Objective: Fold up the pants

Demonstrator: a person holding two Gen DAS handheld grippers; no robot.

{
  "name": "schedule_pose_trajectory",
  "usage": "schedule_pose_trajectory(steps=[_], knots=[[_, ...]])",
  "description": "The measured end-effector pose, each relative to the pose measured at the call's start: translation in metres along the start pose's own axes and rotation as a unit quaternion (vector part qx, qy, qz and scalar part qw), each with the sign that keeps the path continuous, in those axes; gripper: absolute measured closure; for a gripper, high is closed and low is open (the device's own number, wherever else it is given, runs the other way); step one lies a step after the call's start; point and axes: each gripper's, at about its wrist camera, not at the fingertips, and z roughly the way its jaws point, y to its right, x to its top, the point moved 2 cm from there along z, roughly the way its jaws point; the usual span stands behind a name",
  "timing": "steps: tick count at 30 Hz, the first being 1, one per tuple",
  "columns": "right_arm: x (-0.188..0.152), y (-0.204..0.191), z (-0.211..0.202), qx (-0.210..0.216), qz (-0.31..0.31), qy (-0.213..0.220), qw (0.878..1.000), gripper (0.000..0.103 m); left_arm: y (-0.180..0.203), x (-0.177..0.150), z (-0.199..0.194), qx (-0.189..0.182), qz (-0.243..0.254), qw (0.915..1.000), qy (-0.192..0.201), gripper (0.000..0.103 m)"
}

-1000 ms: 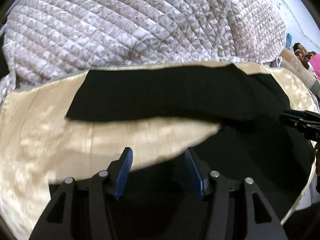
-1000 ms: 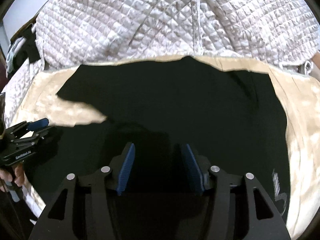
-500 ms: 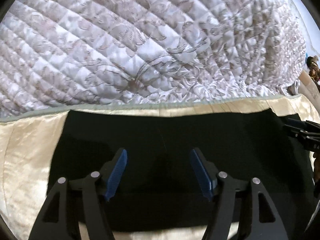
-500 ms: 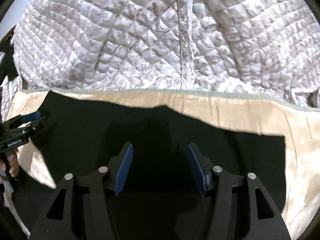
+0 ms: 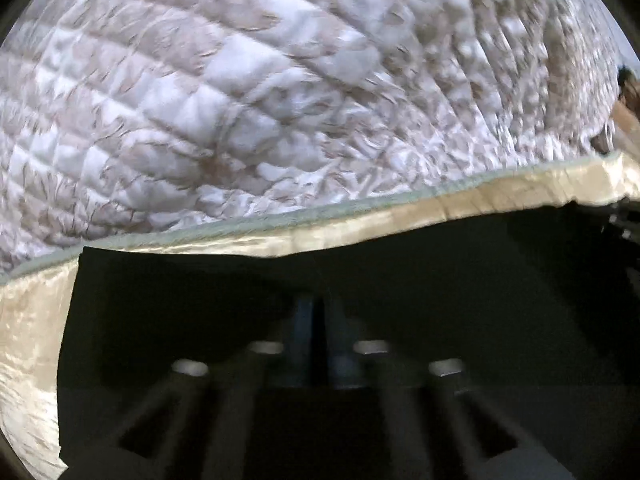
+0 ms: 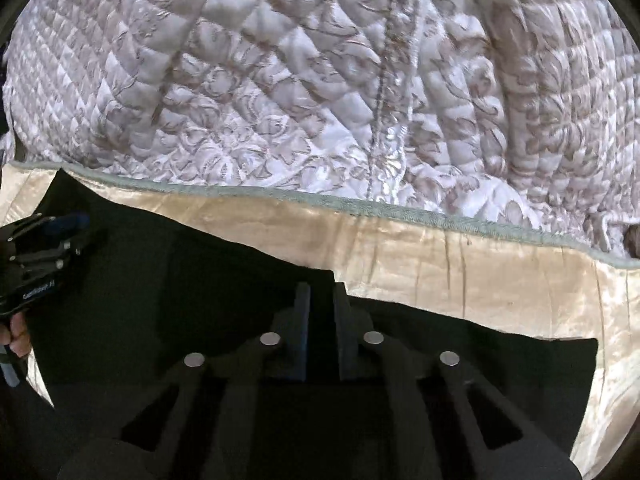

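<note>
Black fabric pants [image 6: 200, 300] lie spread on a cream satin sheet [image 6: 460, 272], under both black two-finger grippers, left [image 5: 316, 312] and right [image 6: 322, 300], each pressed together on the cloth.

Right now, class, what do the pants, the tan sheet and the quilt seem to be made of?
Pants: black, matte woven cloth, probably; no sheen.
Tan sheet: satin-like fabric, judging by its glossy, crinkled highlights.
Quilt: padded, stitched fabric with a slight sheen; puffy diamond stitching and a floral print show.
</note>
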Motion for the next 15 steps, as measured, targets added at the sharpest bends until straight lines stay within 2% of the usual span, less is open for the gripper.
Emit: schedule_pose_trajectory(steps=[3,6,10,15], knots=[[-0.001,0.002,-0.007,0.006,0.007,0.011,1.000,0.097,0.001,0.000,-0.006,-0.002,-0.006,1.0000,0.006,0.100],[-0.003,0.002,-0.031,0.020,0.016,0.036,0.999,0.097,-0.003,-0.003,-0.031,-0.007,-0.016,0.9994,0.029,0.100],[-0.016,-0.010,-0.082,0.038,0.015,0.078,0.996,0.097,-0.011,-0.012,-0.082,-0.018,-0.038,0.9966,0.071,0.100],[-0.055,-0.027,-0.149,0.054,0.025,0.119,0.991,0.097,-0.020,-0.051,-0.164,-0.043,-0.071,0.9895,0.118,0.101]])
